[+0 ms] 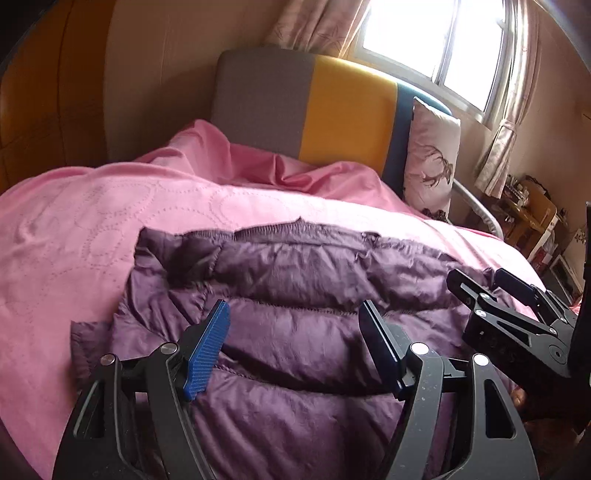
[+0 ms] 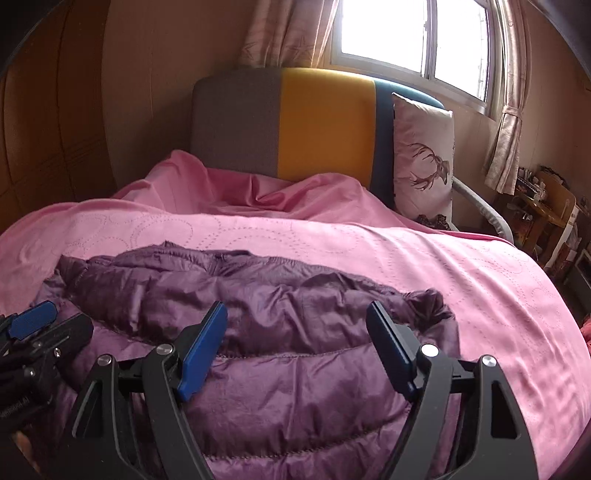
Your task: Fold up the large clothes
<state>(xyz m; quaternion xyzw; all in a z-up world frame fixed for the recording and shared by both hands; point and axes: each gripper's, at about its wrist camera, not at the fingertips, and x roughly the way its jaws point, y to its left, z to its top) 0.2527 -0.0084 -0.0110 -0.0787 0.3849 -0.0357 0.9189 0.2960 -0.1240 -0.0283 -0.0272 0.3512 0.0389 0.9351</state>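
A purple quilted down jacket [image 1: 295, 295] lies on the pink bedspread [image 1: 92, 221], its ribbed hem at the far edge. My left gripper [image 1: 295, 343] is open and empty just above the jacket's near part. The right gripper [image 1: 495, 291] shows at the right of the left wrist view, over the jacket's right edge. In the right wrist view the jacket [image 2: 288, 332] lies bunched below my right gripper [image 2: 299, 347], which is open and empty. The left gripper [image 2: 33, 321] shows at the left edge there.
The bed has a grey, yellow and blue headboard [image 2: 295, 122]. A white deer-print pillow [image 2: 424, 158] leans at its right. A window [image 2: 406, 33] with curtains is behind. A cluttered wooden desk [image 2: 546, 210] stands to the right of the bed.
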